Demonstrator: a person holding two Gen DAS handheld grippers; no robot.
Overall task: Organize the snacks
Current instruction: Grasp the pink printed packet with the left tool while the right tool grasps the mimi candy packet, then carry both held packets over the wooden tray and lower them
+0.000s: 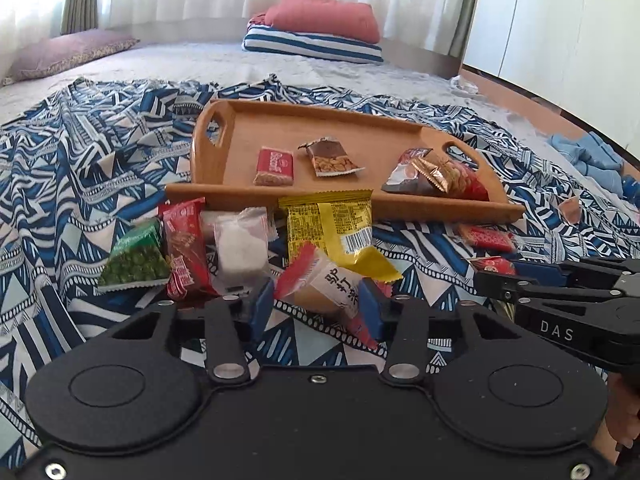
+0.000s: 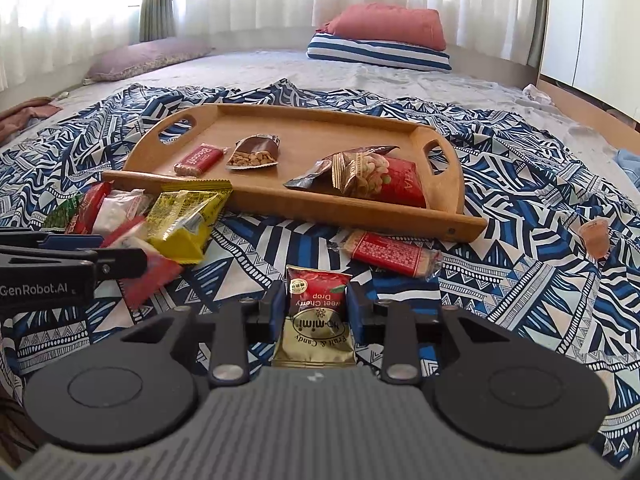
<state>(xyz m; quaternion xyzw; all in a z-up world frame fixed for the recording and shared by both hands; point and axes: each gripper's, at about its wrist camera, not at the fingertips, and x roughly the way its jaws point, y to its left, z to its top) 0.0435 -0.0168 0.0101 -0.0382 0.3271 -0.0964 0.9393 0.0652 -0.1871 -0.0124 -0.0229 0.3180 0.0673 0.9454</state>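
Note:
A wooden tray (image 1: 320,202) (image 2: 280,210) lies on the patterned cloth and holds a red biscuit pack (image 1: 274,166), a nut packet (image 1: 332,158) and a small heap of packets (image 1: 436,178). In front of it lie green (image 1: 134,258), red (image 1: 186,248), white (image 1: 242,244) and yellow (image 1: 336,228) packets. My left gripper (image 1: 316,306) (image 2: 136,260) is shut on a white-and-red packet (image 1: 328,290). My right gripper (image 2: 314,300) (image 1: 492,284) is shut on a red-and-gold candy packet (image 2: 316,312), just above the cloth. A flat red biscuit pack (image 2: 390,254) lies beyond it.
A pink jelly cup (image 2: 596,236) sits on the cloth at the right. Striped and red pillows (image 2: 380,42) and a purple pillow (image 2: 148,58) lie at the far end of the bed. The bed's wooden edge (image 1: 516,100) runs along the right.

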